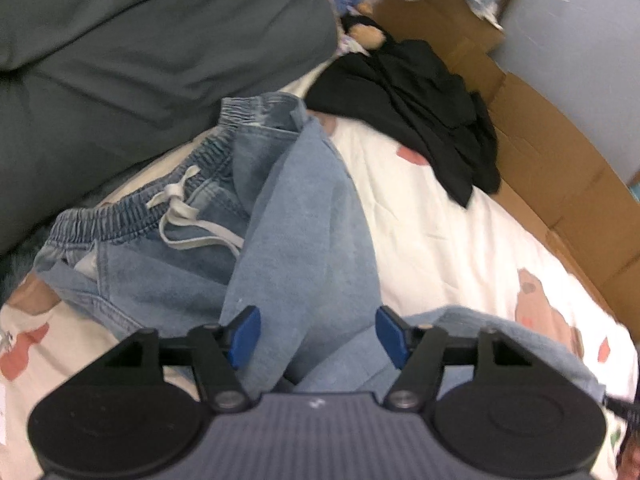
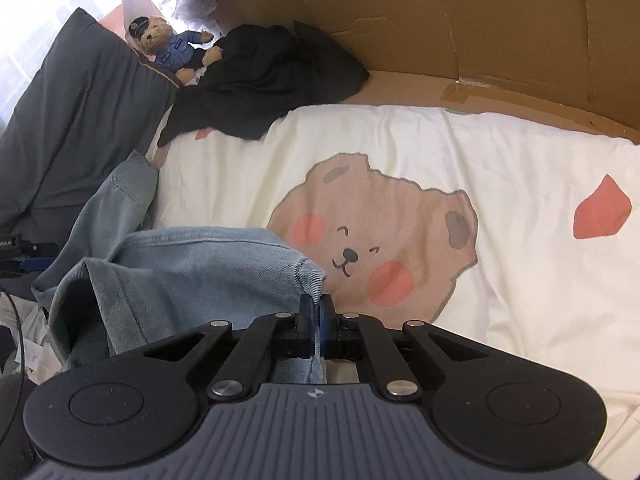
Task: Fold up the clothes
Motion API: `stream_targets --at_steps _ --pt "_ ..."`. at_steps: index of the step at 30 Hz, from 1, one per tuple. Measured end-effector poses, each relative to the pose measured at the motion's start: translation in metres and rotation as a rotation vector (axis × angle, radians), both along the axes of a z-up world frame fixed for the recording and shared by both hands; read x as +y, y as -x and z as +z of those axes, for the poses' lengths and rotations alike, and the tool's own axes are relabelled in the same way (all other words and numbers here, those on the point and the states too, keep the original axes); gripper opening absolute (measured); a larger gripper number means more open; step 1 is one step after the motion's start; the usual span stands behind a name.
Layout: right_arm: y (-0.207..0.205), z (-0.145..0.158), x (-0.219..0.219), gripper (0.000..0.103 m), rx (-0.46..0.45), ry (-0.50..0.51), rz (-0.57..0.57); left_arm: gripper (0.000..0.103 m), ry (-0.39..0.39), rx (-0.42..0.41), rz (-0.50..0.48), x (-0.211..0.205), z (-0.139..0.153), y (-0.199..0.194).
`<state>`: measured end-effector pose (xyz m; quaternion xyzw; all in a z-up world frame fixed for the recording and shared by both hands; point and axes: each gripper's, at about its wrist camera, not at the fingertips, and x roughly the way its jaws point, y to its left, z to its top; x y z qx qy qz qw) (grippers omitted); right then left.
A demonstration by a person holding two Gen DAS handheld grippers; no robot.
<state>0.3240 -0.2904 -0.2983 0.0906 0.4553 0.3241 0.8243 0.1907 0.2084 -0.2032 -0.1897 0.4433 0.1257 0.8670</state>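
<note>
Light blue denim pants (image 1: 224,240) with an elastic waistband and a white drawstring (image 1: 188,216) lie crumpled on the bear-print sheet (image 1: 440,224). One leg is folded over the waist area and runs down between the blue pads of my left gripper (image 1: 318,330), which is open over the fabric. In the right wrist view my right gripper (image 2: 316,312) is shut on the hem of a pant leg (image 2: 208,264), holding it just above the sheet (image 2: 400,152).
A black garment (image 1: 420,108) (image 2: 264,76) lies bunched at the far side. A dark grey pillow (image 1: 140,60) (image 2: 80,120) sits left. A teddy bear in blue uniform (image 2: 168,46) leans by it. Cardboard panels (image 2: 480,24) wall off the bed's far edge.
</note>
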Motion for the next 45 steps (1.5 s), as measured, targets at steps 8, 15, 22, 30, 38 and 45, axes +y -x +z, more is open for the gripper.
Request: stream_targets --at_steps 8,15,22,30,38,45 --pt "0.011 -0.003 -0.012 0.000 0.009 0.000 -0.016 0.067 0.047 -0.050 0.056 -0.005 -0.010 0.010" --pt "0.014 -0.017 -0.027 0.002 0.047 -0.035 -0.053 0.067 0.037 -0.062 -0.004 -0.007 -0.006 0.016" --pt "0.005 -0.037 -0.021 0.053 0.117 -0.020 -0.080 0.067 0.042 -0.054 -0.020 -0.001 -0.006 0.023" --pt "-0.017 -0.037 0.015 0.060 0.116 -0.036 -0.075 0.067 0.034 -0.045 0.011 0.020 0.006 0.033" --pt "-0.018 -0.039 0.055 0.004 0.083 0.067 0.016 0.070 0.011 0.067 -0.028 0.036 -0.008 0.036" --pt "-0.003 -0.002 0.012 0.000 -0.018 0.005 -0.068 0.028 0.040 0.083 -0.108 0.025 -0.018 0.024"
